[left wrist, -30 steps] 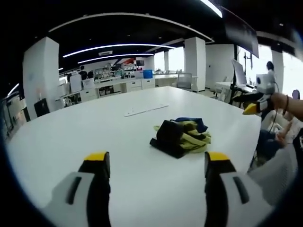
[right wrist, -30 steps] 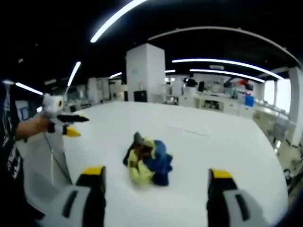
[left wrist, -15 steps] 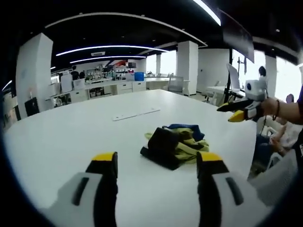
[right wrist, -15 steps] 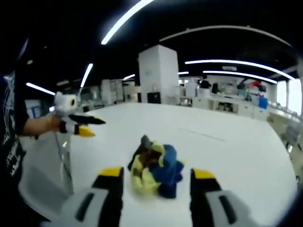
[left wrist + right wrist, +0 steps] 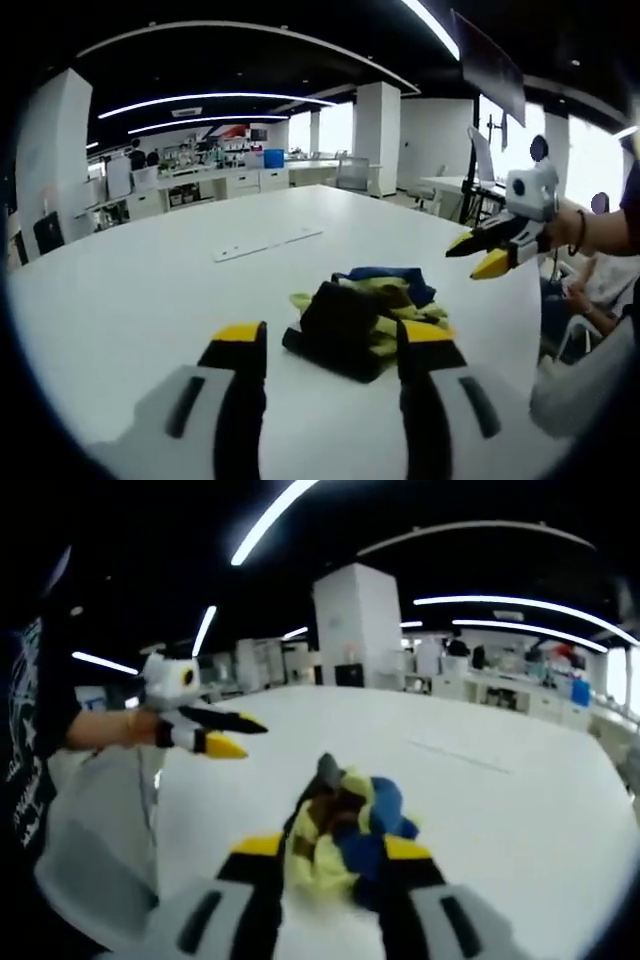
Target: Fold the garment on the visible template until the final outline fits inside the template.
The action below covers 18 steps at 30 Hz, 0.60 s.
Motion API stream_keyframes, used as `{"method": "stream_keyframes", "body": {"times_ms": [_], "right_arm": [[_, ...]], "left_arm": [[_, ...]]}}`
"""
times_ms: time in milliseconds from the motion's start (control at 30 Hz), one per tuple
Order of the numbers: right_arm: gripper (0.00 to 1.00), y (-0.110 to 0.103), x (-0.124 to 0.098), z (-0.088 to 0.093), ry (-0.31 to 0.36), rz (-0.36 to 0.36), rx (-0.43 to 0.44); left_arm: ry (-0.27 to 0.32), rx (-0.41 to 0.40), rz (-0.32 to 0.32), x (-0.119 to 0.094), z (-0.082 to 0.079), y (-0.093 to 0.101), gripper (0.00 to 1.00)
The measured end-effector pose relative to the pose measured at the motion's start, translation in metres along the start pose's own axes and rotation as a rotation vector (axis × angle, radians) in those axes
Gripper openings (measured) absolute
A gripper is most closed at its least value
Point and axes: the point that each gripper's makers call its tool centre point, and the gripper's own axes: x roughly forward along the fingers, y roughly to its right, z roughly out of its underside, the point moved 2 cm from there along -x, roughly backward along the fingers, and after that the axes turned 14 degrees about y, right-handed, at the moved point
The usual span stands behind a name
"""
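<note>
- Large white table [image 5: 120,290], rounded at the edges, spreading across an open office with desks, pillars and strip lights behind.
- Garment [image 5: 365,310] lying in a crumpled heap of black, yellow and blue cloth, just past table centre in the left gripper view; in the right gripper view the same heap [image 5: 345,825] sits at centre, yellow and blue folds uppermost.
- Thin pale strip [image 5: 268,243] lying flat on the table at about 11 o'clock from the heap, well apart from it; possibly one edge of the template, too faint to tell.
- Left hand-held gripper [image 5: 332,345] at 6 o'clock in its own view, yellow-tipped jaws spread apart, bracketing the near edge of the heap without gripping it; contact with the cloth cannot be told. Same gripper seen in the right gripper view [image 5: 233,735] at 10 o'clock, held in a person's hand, jaws slightly parted, above the table.
- Right hand-held gripper [image 5: 332,847] at 6 o'clock in its own view, jaws narrowed on either side of the heap's near folds, apparently about to pinch; whether cloth is actually clamped cannot be told. Same gripper seen in the left gripper view [image 5: 485,255] at 3 o'clock, in the air beside the heap, jaws parted.
- Judged progress: at the very start. Garment bunched, not spread, no fold made, no outline matched to any template. Left to do: grasp, open flat, fold in stages, check fit.
</note>
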Motion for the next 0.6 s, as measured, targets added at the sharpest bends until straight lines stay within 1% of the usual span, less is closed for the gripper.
{"method": "stream_keyframes", "body": {"times_ms": [133, 267, 367, 467, 533, 600], "right_arm": [[0.27, 0.001, 0.008, 0.006, -0.018, -0.010, 0.001], [0.25, 0.003, 0.016, 0.013, -0.036, -0.020, 0.015], [0.23, 0.004, 0.020, 0.017, -0.046, -0.021, 0.022], [0.20, 0.006, 0.023, 0.020, -0.056, -0.023, 0.028], [0.20, 0.010, 0.025, 0.023, -0.067, -0.018, 0.022], [0.19, 0.012, 0.026, 0.026, -0.074, -0.018, 0.028]], "left_arm": [[-0.006, 0.004, 0.026, 0.016, 0.001, 0.000, 0.44], [-0.015, 0.014, 0.058, 0.032, 0.004, -0.001, 0.43], [-0.019, 0.009, 0.068, 0.041, 0.006, -0.003, 0.41], [-0.028, -0.002, 0.091, 0.052, 0.011, -0.006, 0.39], [-0.038, 0.004, 0.104, 0.057, 0.014, -0.009, 0.38], [-0.042, 0.009, 0.113, 0.062, 0.015, -0.008, 0.36]]}}
